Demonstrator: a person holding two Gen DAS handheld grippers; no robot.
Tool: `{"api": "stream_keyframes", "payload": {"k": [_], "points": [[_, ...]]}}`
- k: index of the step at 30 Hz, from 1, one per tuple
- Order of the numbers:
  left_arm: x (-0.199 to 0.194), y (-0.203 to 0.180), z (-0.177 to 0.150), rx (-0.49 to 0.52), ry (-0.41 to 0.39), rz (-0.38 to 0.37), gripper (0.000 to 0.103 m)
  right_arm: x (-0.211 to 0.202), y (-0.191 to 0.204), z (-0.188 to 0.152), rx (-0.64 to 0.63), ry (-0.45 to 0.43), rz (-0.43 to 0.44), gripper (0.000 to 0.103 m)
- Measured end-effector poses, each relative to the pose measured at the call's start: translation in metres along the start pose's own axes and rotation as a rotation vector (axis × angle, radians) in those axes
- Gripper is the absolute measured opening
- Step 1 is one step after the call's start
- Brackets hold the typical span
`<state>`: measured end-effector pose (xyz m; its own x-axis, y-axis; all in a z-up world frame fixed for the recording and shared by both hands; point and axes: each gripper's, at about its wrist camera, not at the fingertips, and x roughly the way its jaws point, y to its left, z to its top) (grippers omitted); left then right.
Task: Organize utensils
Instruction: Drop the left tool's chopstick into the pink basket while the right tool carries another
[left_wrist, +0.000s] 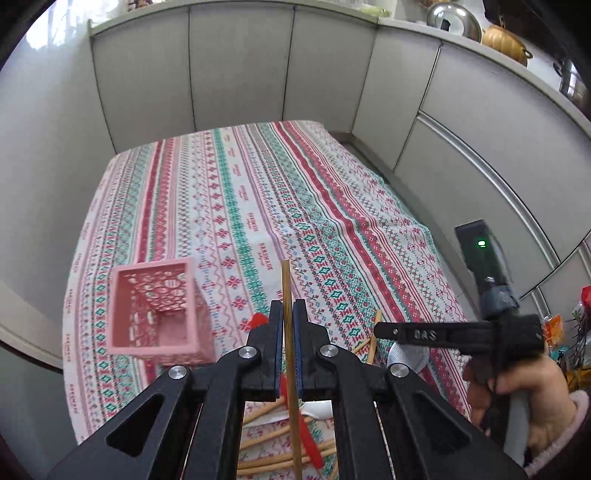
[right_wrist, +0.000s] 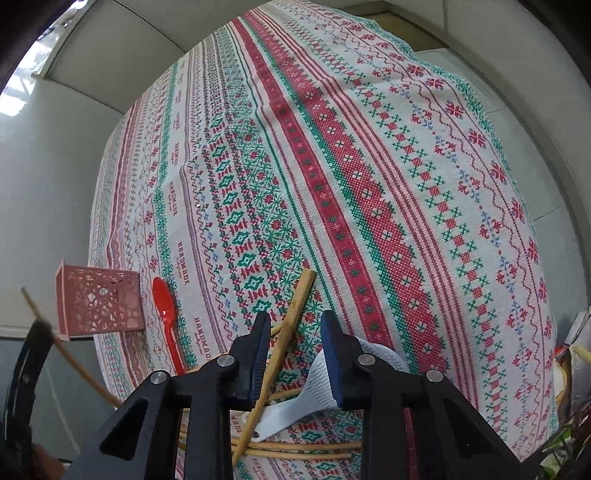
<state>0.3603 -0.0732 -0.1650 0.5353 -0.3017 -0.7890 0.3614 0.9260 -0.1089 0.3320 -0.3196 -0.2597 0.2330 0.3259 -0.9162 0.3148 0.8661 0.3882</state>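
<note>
left gripper (left_wrist: 288, 317) pinched tight on a chopstick (left_wrist: 287, 295), right gripper (right_wrist: 293, 332) jaws narrow astride another chopstick (right_wrist: 291, 314), pads clear of it

A table covered by a patterned tablecloth (right_wrist: 332, 166) fills the frame. At lower left stand a pink lattice basket (right_wrist: 99, 302) and a red spoon (right_wrist: 166, 306); bottom centre, wooden chopsticks (right_wrist: 288, 325) and a white spoon (right_wrist: 314, 391).

left gripper (left_wrist: 288, 317) clamped tight, angled down; right gripper (right_wrist: 295, 332) part open, pointing steeply down, hand (left_wrist: 517, 391) on its grip
</note>
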Motion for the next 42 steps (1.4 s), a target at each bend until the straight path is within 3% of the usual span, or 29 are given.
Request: {"api": "stream_keyframes", "payload": {"k": [7,13,16,21,30,37,42], "points": [[-0.031,0.023,-0.012,-0.046,-0.034,0.004,0.005,0.013,0.006,0.01,0.013,-0.016,-0.022,0.024],[-0.04,0.04,-0.018,-0.096,-0.039,0.005,0.005,0.021,0.023,0.014,-0.024,-0.058,-0.083,0.012],[-0.043,0.044,-0.019,-0.114,-0.044,0.003,0.005,0.024,0.033,0.015,-0.046,-0.078,-0.111,0.01],[-0.058,0.044,-0.018,-0.104,-0.096,0.033,0.005,0.026,0.04,0.017,-0.046,-0.075,-0.07,0.008],[-0.111,0.057,-0.02,-0.21,-0.249,0.073,0.005,-0.045,0.057,-0.002,-0.109,-0.202,0.093,0.008],[-0.16,0.06,-0.021,-0.251,-0.435,0.11,0.005,-0.13,0.058,-0.037,-0.196,-0.392,0.203,0.008],[-0.196,0.061,-0.021,-0.286,-0.586,0.167,0.004,-0.164,0.067,-0.045,-0.225,-0.509,0.256,0.008]]}}
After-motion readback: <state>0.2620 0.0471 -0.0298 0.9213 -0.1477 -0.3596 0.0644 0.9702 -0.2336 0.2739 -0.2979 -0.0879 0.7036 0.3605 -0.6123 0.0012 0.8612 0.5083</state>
